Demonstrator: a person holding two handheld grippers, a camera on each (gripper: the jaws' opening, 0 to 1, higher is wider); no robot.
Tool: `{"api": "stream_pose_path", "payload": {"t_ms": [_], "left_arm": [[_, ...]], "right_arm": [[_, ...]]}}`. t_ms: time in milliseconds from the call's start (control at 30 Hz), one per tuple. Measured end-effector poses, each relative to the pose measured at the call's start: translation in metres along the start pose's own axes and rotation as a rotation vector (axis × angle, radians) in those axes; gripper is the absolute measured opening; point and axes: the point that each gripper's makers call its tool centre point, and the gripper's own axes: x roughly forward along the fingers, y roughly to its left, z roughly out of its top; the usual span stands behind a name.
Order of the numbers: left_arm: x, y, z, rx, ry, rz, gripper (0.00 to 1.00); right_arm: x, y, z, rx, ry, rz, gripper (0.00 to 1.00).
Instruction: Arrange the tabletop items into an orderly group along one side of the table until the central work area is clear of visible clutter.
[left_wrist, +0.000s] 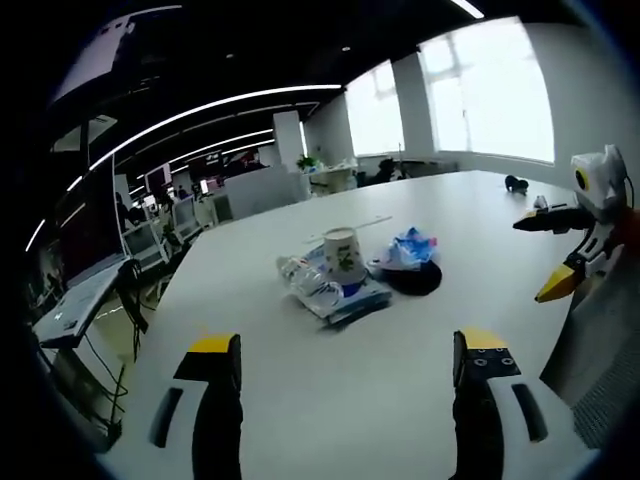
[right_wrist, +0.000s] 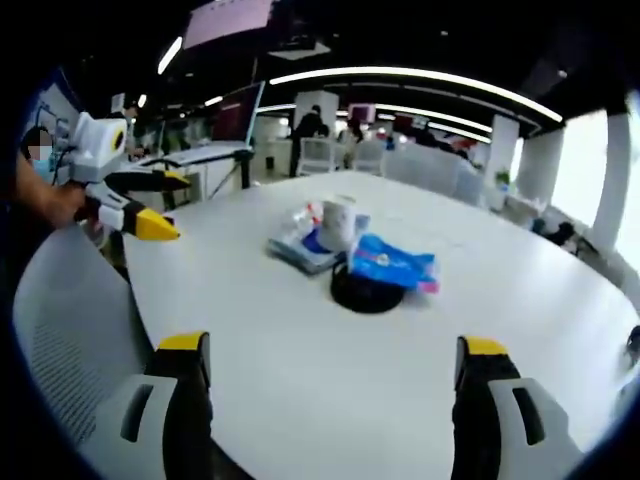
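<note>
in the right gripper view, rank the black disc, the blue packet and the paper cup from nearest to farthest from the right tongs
1. Black disc: nearest the right tongs, centre of the table, partly under the packet.
2. Blue packet: just behind, lying over the disc's right side.
3. Paper cup: farthest, upright on the flat package behind and left.

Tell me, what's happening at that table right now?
Left gripper and right gripper open, empty. Paper cup, blue packet, black disc clustered mid-table. Nothing in the way.
</note>
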Motion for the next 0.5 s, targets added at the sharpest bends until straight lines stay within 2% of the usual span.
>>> {"api": "stream_pose_path", "payload": {"t_ms": [133,267,500], "left_arm": [[0.0,0.002,-0.001,-0.01,0.009,0.002,0.9],[0.007,-0.001,-0.004,-0.004,0.042,-0.024,0.9],[0.02,-0.001,0.005,0.003,0.031,-0.076,0.9]], "right_arm": [[0.002,-0.002,0.004,-0.003,0.007,0.009,1.0],[0.006,-0.01,0.014,-0.02,0.0,0.002,1.0],[0.013,-0.023,0.021,-0.039,0.018,-0.021,1.0]]}}
